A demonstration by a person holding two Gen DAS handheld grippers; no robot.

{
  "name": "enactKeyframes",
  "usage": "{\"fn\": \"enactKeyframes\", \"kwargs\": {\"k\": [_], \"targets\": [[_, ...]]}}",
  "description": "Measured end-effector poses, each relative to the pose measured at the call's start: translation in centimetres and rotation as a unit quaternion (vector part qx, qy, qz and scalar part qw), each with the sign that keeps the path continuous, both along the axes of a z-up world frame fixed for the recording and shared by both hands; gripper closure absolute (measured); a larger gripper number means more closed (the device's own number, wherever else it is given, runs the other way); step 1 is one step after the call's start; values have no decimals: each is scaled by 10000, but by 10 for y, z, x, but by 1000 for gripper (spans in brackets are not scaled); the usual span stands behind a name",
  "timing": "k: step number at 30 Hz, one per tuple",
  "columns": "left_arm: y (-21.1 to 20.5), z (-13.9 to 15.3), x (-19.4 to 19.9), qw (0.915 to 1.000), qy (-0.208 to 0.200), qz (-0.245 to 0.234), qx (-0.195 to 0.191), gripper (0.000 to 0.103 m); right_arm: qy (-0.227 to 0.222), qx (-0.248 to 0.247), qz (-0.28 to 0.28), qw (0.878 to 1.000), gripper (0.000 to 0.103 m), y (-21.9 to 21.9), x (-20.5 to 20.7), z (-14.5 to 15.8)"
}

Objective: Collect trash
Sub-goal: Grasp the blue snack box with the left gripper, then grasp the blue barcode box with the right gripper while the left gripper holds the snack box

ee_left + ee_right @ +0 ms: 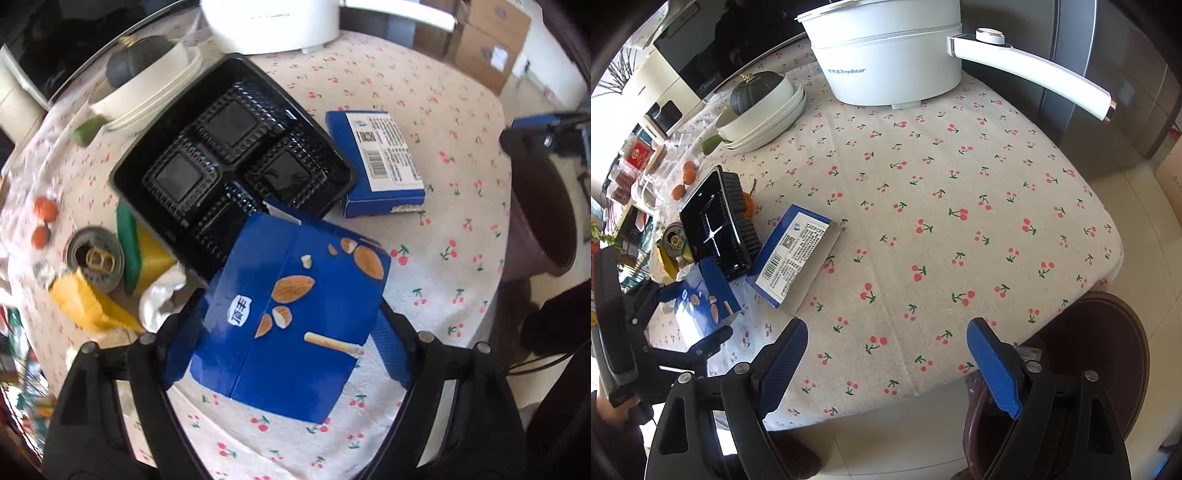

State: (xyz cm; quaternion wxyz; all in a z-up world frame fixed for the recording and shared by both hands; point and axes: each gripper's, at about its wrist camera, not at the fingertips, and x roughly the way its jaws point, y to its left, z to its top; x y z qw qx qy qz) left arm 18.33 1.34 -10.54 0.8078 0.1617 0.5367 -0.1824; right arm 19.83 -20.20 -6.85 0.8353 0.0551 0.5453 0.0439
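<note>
A blue almond-snack box [295, 314] sits tilted between the pads of my left gripper [291, 302], its top edge over a black plastic tray [229, 147]. Both pads lie against the box's sides. The right wrist view shows the same box [701, 306] in the left gripper [698, 310] at the table's left. A second blue box [794, 254] lies label-up beside the tray [713, 225]. My right gripper [886, 325] hangs open over the table's near edge, nothing between its fingers. A dark brown bin [1108, 332] stands on the floor below its right finger.
A white electric pot [886, 62] with a long handle stands at the back. Stacked white bowls holding a green squash [764, 107] sit back left. A can [96, 258], a sponge [147, 254], crumpled tissue [162, 295], a yellow wrapper [81, 299] and oranges [46, 208] crowd the left.
</note>
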Motion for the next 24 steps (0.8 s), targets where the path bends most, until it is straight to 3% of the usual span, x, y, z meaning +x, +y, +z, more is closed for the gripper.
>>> {"fn": "enactKeyframes", "kwargs": {"k": [4, 8, 12, 18, 24], "targets": [[30, 19, -14, 9949, 65, 876, -493, 21, -16, 35, 78, 10000, 13, 23, 9, -5], [58, 35, -33, 9835, -50, 1606, -827, 21, -49, 106, 105, 9999, 13, 44, 23, -10], [76, 38, -40, 9752, -200, 2022, -879, 21, -85, 174, -65, 9998, 13, 53, 42, -16], [103, 33, -43, 9588, -79, 2554, -1245, 21, -155, 437, -488, 9977, 13, 61, 70, -30], [110, 31, -44, 9573, -50, 2599, -1265, 21, -221, 364, -782, 9960, 13, 69, 89, -48]]}}
